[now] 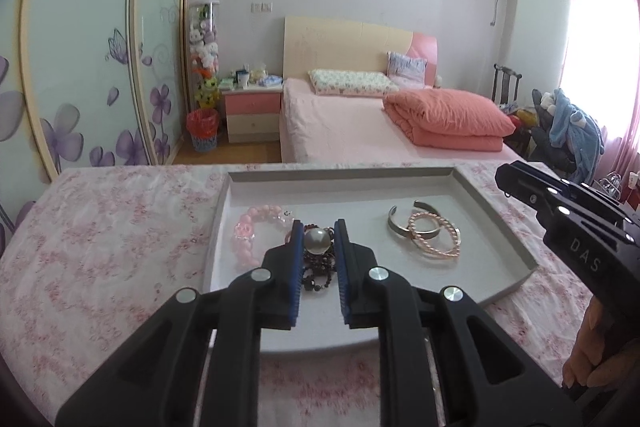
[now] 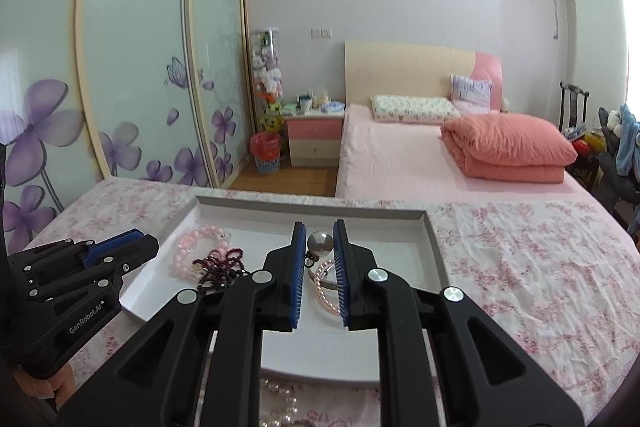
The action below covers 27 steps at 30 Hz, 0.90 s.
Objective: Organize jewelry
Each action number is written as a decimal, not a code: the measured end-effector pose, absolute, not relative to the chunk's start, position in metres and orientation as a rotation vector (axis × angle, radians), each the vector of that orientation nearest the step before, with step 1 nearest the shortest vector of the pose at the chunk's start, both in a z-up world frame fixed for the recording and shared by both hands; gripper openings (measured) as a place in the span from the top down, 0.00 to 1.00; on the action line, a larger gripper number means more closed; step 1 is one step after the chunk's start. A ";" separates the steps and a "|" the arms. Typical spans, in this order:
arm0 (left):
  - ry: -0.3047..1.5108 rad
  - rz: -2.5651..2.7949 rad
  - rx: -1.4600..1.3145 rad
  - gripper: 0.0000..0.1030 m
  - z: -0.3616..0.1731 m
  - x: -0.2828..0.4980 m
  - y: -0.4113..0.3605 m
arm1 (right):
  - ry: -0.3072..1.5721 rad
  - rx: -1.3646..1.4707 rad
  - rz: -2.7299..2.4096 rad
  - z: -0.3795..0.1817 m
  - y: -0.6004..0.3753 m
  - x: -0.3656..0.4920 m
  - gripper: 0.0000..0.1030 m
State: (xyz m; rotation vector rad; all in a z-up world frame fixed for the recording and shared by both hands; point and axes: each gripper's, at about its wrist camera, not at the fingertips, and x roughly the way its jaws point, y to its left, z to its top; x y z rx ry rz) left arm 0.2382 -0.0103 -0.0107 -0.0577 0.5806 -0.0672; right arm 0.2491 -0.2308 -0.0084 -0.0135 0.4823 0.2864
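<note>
A grey tray (image 1: pixel 496 223) (image 2: pixel 434 247) lies on the floral cloth. In it are a pink bead bracelet (image 1: pixel 244 239) (image 2: pixel 188 247), a dark bead string (image 1: pixel 316 267) (image 2: pixel 220 263), and silver and pink bangles (image 1: pixel 424 231) (image 2: pixel 324 283). A silvery ball sits between the fingertips of each gripper: left gripper (image 1: pixel 319 239), ball (image 1: pixel 317 239); right gripper (image 2: pixel 319 241), ball (image 2: pixel 320 242). Both pairs of jaws stand narrowly parted around it. A white pearl string (image 2: pixel 280 403) lies on the cloth below the right gripper.
The table has a pink floral cloth (image 1: pixel 100 247) (image 2: pixel 540 267). Behind it stand a pink bed (image 1: pixel 360 123), a nightstand (image 1: pixel 252 111), a red bin (image 1: pixel 202 129) and a flowered wardrobe (image 1: pixel 80 67). The right gripper's body (image 1: pixel 568 223) shows in the left view.
</note>
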 end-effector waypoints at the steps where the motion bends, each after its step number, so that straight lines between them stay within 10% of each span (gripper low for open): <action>1: 0.592 -0.065 -0.053 0.84 -0.014 0.244 -0.011 | 0.495 -0.011 0.286 -0.011 -0.230 0.253 0.85; 27: 0.681 -0.064 -0.105 0.68 -0.037 0.279 -0.001 | 0.631 0.084 0.274 -0.033 -0.252 0.276 0.64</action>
